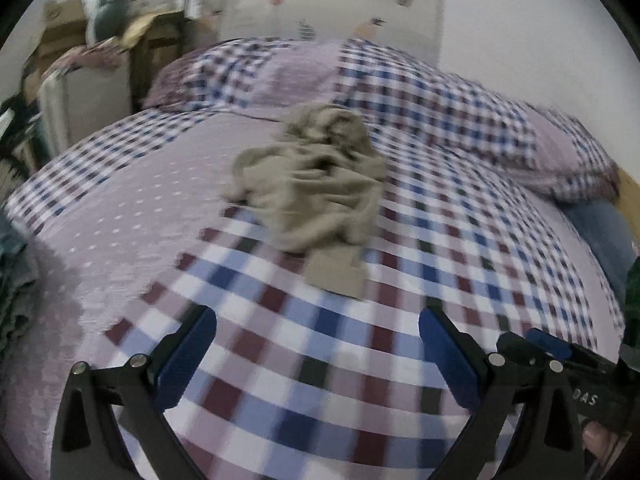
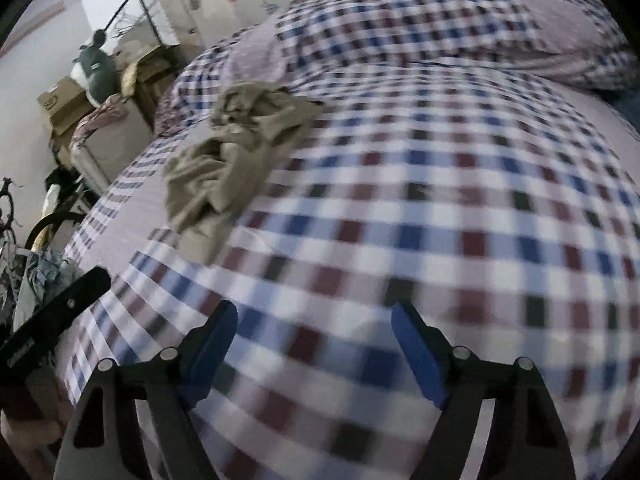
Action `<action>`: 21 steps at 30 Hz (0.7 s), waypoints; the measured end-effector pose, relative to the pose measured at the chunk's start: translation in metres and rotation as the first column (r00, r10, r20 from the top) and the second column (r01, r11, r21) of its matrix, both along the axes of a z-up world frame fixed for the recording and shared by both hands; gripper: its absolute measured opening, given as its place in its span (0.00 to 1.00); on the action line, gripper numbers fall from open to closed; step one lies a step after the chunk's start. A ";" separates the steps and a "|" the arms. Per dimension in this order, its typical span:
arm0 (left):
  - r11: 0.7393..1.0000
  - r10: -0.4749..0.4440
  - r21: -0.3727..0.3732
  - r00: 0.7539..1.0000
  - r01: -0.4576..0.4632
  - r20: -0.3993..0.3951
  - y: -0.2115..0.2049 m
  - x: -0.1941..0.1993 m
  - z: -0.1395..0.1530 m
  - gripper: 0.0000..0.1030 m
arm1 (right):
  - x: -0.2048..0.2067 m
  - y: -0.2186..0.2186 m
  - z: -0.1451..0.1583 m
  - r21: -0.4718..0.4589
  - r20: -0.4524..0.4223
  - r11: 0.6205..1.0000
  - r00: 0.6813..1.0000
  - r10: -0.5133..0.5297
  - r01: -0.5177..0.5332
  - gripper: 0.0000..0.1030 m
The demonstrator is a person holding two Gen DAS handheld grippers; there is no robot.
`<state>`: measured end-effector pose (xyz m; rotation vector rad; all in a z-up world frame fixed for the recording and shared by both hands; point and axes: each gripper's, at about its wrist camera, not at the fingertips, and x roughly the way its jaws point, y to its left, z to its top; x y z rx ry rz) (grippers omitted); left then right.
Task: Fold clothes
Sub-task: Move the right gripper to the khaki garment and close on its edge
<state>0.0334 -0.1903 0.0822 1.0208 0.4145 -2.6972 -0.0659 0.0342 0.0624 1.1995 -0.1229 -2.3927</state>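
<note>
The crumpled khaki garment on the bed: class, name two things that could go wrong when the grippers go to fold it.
1. The garment lies bunched, so a gripper may pinch several layers together.
2. Both the left gripper and right gripper are open over the checked bedspread; they might catch that instead.

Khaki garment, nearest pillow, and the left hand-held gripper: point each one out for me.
Khaki garment [image 1: 316, 184]: left wrist view, middle of the crumpled heap.
Checked pillow [image 1: 256, 76]: left wrist view, centre of its front face.
Left hand-held gripper [image 1: 318, 354]: left wrist view, midway between its open blue fingertips.
</note>
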 end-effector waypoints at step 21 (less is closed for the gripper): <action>0.962 0.139 0.242 0.990 -0.129 -0.025 -0.077 0.010 -0.006 0.97 | -0.057 -0.157 -0.031 0.136 0.026 0.973 0.983 0.183 -0.185 0.19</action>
